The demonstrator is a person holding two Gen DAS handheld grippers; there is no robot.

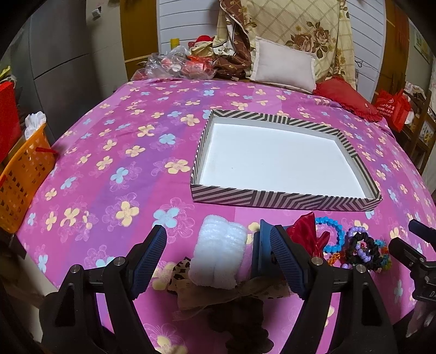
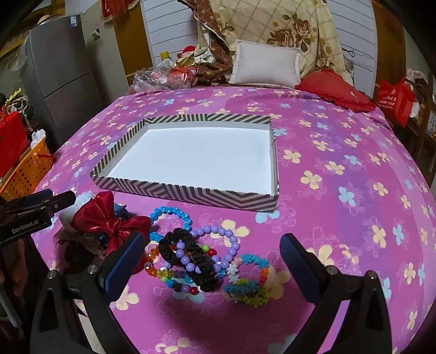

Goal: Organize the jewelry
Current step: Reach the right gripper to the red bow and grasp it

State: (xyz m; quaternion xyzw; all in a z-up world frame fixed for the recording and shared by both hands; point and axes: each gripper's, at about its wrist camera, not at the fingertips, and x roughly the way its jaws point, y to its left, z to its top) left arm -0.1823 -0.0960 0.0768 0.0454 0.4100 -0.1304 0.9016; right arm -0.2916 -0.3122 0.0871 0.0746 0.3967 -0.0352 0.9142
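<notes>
Nearest, left gripper [image 1: 218, 258]: jaws spread wide, nothing clamped; a white scrunchie [image 1: 218, 253] lies between the fingers on the bedspread, touching neither as far as can be seen
Under it: a leopard-print fabric piece [image 1: 179, 272] and a dark brown one [image 1: 239, 321], partly hidden by the gripper frame
Blue piece [image 1: 263, 245]: just behind the left gripper's right finger; what it is cannot be told
Right gripper [image 2: 212, 258]: jaws also wide apart, holding nothing; the jewelry pile sits between the fingers
Pile: black scrunchie [image 2: 188, 250] across a purple bead bracelet [image 2: 218, 247]; a multicoloured bead bracelet [image 2: 169, 275] under them to the left; spiky bright bands [image 2: 249, 283] touching on the right
Blue bracelet [image 2: 171, 215]: just beyond the pile, toward the box
Red bow [image 2: 106, 217]: left of the pile, beside the right gripper's left finger, against the white scrunchie
Box [image 2: 190, 194]: shallow, striped black-and-white walls, white inside, holding nothing; it lies on the bedspread just beyond the jewelry, apart from it
Bedspread [image 2: 340, 163]: pink-purple with flowers, under everything
Orange basket [image 1: 21, 179]: off the bed's left edge, white cloth in it
Far end: white pillow [image 2: 264, 65], red cushion [image 2: 335, 89], folded floral quilt [image 2: 286, 24], crumpled plastic bags [image 2: 163, 76]
Far right: red bag [image 2: 395, 100]
</notes>
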